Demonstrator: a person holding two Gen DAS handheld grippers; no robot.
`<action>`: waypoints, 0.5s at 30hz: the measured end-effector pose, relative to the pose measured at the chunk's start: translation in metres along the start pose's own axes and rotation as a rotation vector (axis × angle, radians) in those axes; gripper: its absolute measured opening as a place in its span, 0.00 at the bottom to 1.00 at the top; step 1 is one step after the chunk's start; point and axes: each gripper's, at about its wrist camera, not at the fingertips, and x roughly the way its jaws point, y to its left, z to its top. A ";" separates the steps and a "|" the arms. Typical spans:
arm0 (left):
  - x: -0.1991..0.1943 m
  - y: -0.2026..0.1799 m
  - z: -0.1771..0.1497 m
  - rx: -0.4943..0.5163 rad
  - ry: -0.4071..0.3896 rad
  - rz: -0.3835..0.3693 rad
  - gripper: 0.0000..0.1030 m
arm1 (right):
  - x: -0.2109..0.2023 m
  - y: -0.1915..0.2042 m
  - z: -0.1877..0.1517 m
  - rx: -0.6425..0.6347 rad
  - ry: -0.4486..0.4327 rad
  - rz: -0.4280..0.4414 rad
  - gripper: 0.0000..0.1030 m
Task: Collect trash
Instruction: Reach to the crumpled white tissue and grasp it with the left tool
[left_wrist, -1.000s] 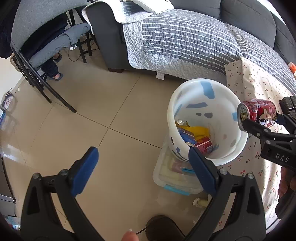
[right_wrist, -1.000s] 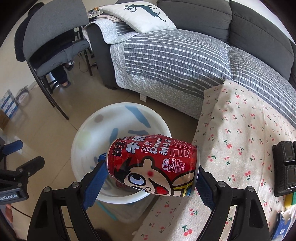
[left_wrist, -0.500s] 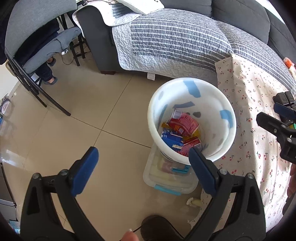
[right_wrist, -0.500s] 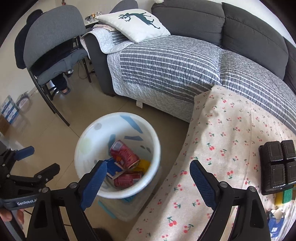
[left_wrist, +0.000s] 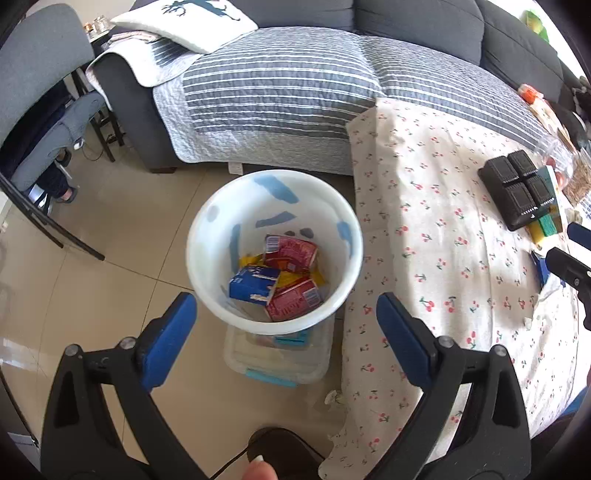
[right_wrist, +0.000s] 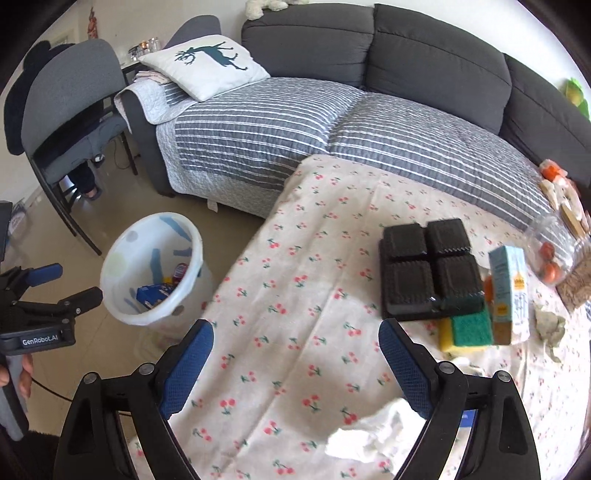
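Here the right gripper (right_wrist: 295, 363) tilts down over the table (right_wrist: 295, 295) with its cherry-print cloth, jaws spread wide and empty, a crumpled white tissue (right_wrist: 373, 432) just beneath them. The left gripper (left_wrist: 286, 332) angles down above the white bin (left_wrist: 207, 236), jaws also apart and holding nothing. Inside the bin lie red cans (left_wrist: 290, 253) and a blue carton (left_wrist: 253, 284). Beyond stands the grey sofa (right_wrist: 406, 55).

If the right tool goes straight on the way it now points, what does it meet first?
Probably the cherry-print tablecloth: the open, empty right tool points down at a bare patch of it. The crumpled white tissue lies nearer, to the right, likely just off that line.
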 end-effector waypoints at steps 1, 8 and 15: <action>-0.002 -0.009 0.000 0.018 -0.003 -0.006 0.95 | -0.005 -0.011 -0.005 0.014 0.006 -0.006 0.90; -0.011 -0.067 0.002 0.108 0.002 -0.081 0.95 | -0.034 -0.087 -0.038 0.108 0.040 -0.099 0.90; -0.014 -0.134 -0.001 0.178 0.040 -0.167 0.95 | -0.054 -0.157 -0.073 0.250 0.066 -0.153 0.90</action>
